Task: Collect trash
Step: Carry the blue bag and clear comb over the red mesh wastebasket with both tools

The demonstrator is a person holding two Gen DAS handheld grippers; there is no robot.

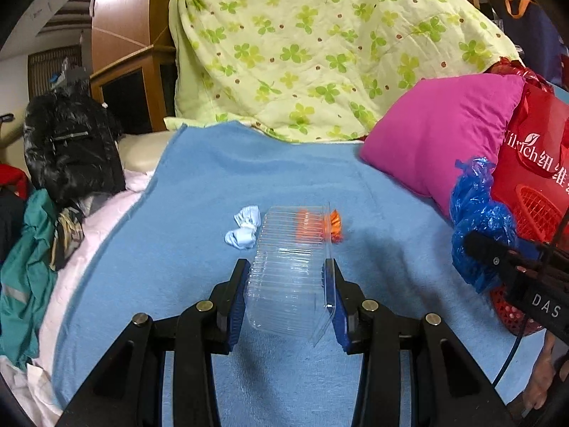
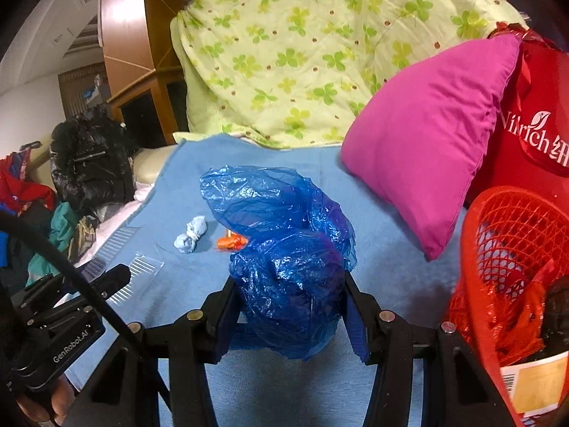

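The left gripper (image 1: 288,297) clamps the clear plastic container (image 1: 290,274) over the blue blanket (image 1: 199,192). At its twelve o'clock lies an orange wrapper (image 1: 334,226); the right gripper (image 2: 290,311) grips the blue plastic bag (image 2: 284,249), red basket (image 2: 476,249) at three o'clock.

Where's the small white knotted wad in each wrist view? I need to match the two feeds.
Left wrist: white knotted wad sits center-left on the blue blanket, just left of the clear plastic container.
Right wrist: wad lies left of center, left of the blue plastic bag.
Shared landmark: magenta pillow.
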